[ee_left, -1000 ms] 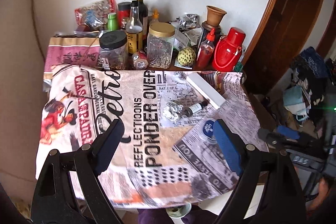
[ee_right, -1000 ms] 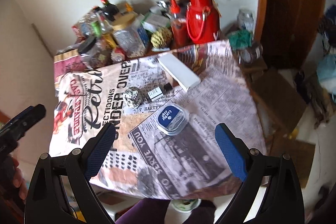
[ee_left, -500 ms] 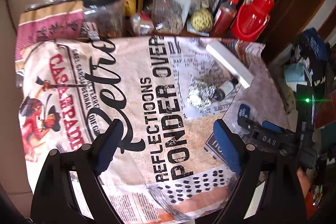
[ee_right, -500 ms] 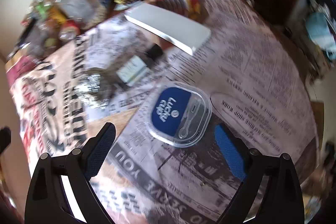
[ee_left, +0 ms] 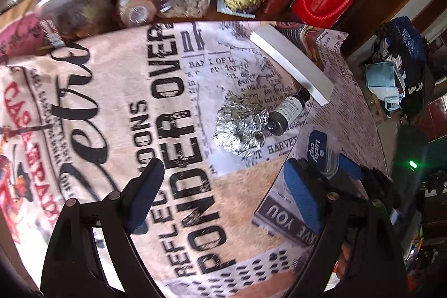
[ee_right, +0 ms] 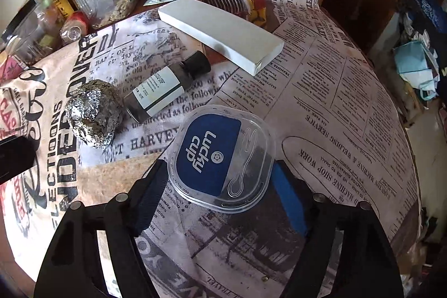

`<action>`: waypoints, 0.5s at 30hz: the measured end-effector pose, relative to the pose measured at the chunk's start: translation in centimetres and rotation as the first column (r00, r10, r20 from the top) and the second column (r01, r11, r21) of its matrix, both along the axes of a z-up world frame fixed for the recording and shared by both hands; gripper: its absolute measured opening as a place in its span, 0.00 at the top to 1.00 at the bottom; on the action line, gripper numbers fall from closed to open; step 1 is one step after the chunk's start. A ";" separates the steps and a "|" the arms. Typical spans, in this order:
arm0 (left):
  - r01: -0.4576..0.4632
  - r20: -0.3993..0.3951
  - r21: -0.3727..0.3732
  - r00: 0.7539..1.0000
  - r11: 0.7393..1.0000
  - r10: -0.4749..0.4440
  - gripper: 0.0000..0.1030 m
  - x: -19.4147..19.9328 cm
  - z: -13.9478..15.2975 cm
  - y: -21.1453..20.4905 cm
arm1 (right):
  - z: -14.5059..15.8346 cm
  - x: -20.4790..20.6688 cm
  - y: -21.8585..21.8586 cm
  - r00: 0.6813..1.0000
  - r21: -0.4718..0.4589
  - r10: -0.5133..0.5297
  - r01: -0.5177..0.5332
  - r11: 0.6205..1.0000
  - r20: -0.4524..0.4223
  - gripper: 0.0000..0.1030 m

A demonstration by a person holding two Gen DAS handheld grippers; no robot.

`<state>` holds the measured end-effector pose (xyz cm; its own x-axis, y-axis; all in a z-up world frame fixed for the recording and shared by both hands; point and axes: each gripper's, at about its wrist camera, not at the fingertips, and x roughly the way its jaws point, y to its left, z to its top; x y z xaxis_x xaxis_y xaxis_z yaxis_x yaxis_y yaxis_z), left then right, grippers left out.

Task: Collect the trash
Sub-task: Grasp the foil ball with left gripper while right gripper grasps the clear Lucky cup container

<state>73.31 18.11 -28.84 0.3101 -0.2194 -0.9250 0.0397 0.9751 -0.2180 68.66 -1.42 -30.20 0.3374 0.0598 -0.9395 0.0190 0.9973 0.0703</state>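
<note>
The right claw (ee_right: 220,194) is open wide, one finger on each side of the clear plastic lid (ee_right: 220,158). The lid is flat with a blue "Lucky cup" label and a little spoon shape. It lies near the front edge of the surface (ee_right: 349,108), with bare cloth to its right. The foil ball (ee_right: 93,113) and small bottle (ee_right: 164,88) lie just behind it. The left claw (ee_left: 223,192) is open wide over the cloth.
</note>
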 end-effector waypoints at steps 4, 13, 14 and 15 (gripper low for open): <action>-0.001 -0.021 0.007 1.000 1.000 0.002 0.15 1.2 -1.4 -0.9 | 1.3 -0.5 -1.9 1.000 0.027 -0.006 0.006 1.000 0.004 0.31; 0.007 -0.056 0.028 0.998 1.000 -0.005 0.26 3.9 -3.6 -2.3 | 6.3 -1.7 -6.2 0.997 0.026 -0.017 0.015 1.000 0.078 0.31; 0.008 -0.057 0.036 0.998 0.999 -0.006 0.30 4.0 -3.8 -2.5 | 6.3 -1.2 -6.0 0.996 0.028 -0.015 0.013 1.000 0.084 0.31; 0.012 -0.058 0.048 0.998 0.999 -0.010 0.39 4.1 -4.0 -2.7 | 6.9 -1.4 -6.3 0.995 0.032 -0.014 0.011 0.999 0.094 0.31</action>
